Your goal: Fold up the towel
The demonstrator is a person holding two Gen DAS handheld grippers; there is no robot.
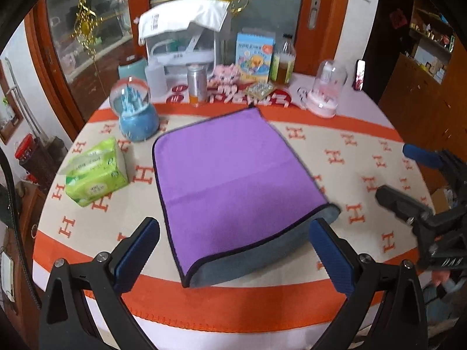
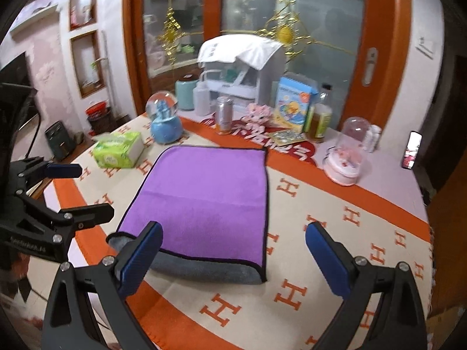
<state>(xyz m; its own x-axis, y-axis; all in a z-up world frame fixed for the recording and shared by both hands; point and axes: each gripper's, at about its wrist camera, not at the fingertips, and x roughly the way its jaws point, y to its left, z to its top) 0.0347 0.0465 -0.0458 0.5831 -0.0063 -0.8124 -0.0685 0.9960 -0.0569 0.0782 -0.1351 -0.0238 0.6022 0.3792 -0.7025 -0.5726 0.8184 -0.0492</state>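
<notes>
A purple towel (image 1: 230,180) with a dark hem and grey underside lies folded over on the orange and cream tablecloth (image 1: 364,145). It also shows in the right wrist view (image 2: 204,195). Its near edge bulges, showing the grey layer. My left gripper (image 1: 233,250) is open and empty, hovering just in front of the towel's near edge. My right gripper (image 2: 233,250) is open and empty, near the towel's near right corner. The right gripper shows at the right in the left wrist view (image 1: 408,175); the left gripper shows at the left in the right wrist view (image 2: 76,192).
A green tissue pack (image 1: 93,172) and a blue snow globe (image 1: 135,110) stand left of the towel. A glass dome (image 1: 327,87), a can (image 1: 197,83), bottles, a box and a white appliance (image 1: 186,32) line the back. The table's front edge is close to me.
</notes>
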